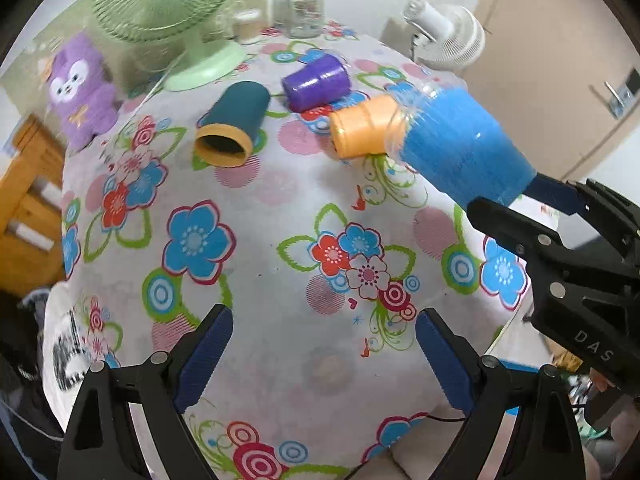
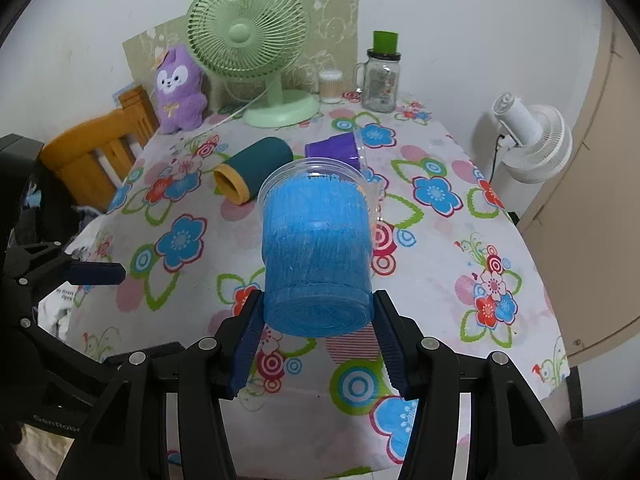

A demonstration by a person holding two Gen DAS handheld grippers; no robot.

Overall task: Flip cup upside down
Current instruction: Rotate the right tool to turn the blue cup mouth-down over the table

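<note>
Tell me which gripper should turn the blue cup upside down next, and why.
Right. The right gripper is shut on the blue cup, held on its side above the table. The left gripper is open, empty, and away from any cup.

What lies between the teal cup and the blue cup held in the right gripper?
In the left wrist view, the orange cup lies on its side between the teal cup and the blue cup gripped by the right gripper.

Left gripper (image 1: 324,354): black plastic frame, silver screws, ribbed dark-blue pads.
Right gripper (image 2: 318,344): same black frame, blue ribbed pads, white "DAS" lettering.
</note>
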